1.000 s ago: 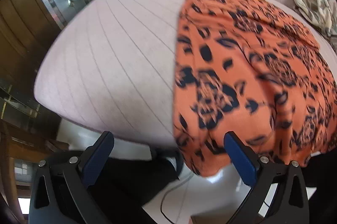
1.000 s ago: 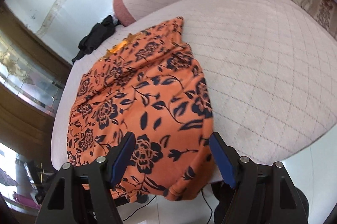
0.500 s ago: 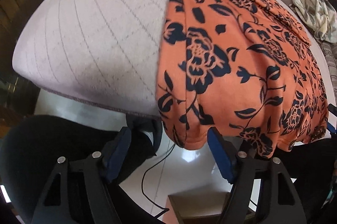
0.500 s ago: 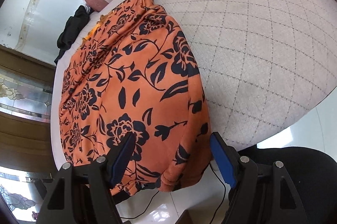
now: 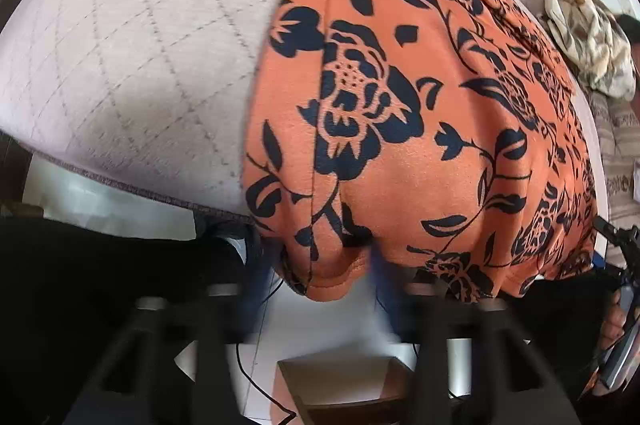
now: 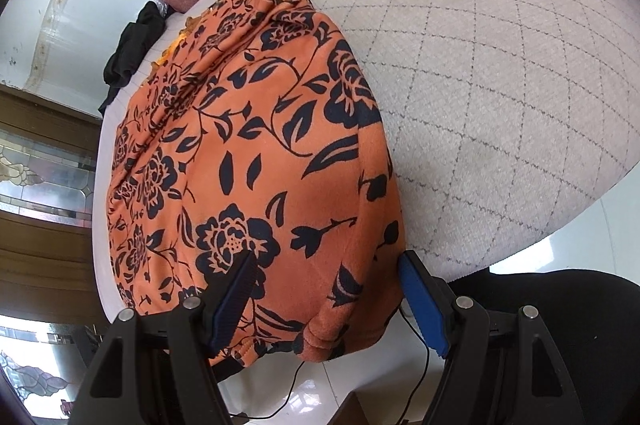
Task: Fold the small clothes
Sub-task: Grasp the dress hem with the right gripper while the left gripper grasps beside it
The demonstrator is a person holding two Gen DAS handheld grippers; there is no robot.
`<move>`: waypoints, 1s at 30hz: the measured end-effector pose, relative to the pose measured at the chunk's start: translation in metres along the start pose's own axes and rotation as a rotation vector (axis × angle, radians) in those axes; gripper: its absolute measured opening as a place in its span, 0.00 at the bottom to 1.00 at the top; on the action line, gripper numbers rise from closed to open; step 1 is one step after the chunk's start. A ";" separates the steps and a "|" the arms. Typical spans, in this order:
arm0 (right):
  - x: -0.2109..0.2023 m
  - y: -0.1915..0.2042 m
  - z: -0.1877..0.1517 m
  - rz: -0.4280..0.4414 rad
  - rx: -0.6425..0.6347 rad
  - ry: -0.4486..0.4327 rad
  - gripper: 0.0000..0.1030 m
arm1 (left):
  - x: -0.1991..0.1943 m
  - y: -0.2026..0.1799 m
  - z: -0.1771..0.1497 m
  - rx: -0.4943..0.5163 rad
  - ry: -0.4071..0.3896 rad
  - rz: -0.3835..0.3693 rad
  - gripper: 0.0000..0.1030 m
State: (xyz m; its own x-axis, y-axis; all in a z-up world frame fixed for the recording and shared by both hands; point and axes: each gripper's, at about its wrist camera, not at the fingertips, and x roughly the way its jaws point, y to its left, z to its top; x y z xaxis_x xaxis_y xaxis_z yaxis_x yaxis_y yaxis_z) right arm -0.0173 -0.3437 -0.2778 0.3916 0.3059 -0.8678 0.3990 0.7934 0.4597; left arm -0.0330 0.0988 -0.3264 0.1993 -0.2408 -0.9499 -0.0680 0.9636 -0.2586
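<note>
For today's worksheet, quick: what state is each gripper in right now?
Left gripper: blurred, cannot tell.
Right gripper: open, fingers either side of the orange floral garment's hem.

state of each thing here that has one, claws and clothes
orange floral garment: spread flat on the quilted cushion, near hem hanging over the edge
left claw: blurred, fingers either side of the hem corner, grip unclear
right claw: open, straddling the hem
black garment: crumpled
patterned cloth: bunched
</note>
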 end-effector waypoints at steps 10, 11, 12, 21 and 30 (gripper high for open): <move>0.008 0.003 -0.006 -0.047 -0.026 0.043 0.74 | -0.023 0.004 0.000 -0.005 -0.017 -0.042 0.09; 0.009 0.001 -0.006 -0.049 -0.024 0.047 0.74 | -0.024 0.005 0.000 -0.011 -0.014 -0.038 0.10; 0.009 0.001 -0.007 -0.052 -0.022 0.053 0.74 | -0.029 0.006 0.000 -0.019 -0.007 -0.029 0.11; 0.022 -0.003 -0.022 -0.122 -0.053 0.065 0.51 | -0.034 0.017 0.006 -0.042 -0.015 -0.006 0.10; -0.014 -0.005 -0.027 0.006 -0.113 0.034 0.12 | -0.083 0.015 0.017 0.033 -0.033 -0.142 0.06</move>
State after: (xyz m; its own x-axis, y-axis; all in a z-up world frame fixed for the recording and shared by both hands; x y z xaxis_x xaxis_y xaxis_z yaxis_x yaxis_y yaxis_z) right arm -0.0475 -0.3376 -0.2730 0.3649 0.3267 -0.8718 0.3000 0.8452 0.4423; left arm -0.0336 0.1355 -0.2486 0.2369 -0.3716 -0.8976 -0.0044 0.9235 -0.3835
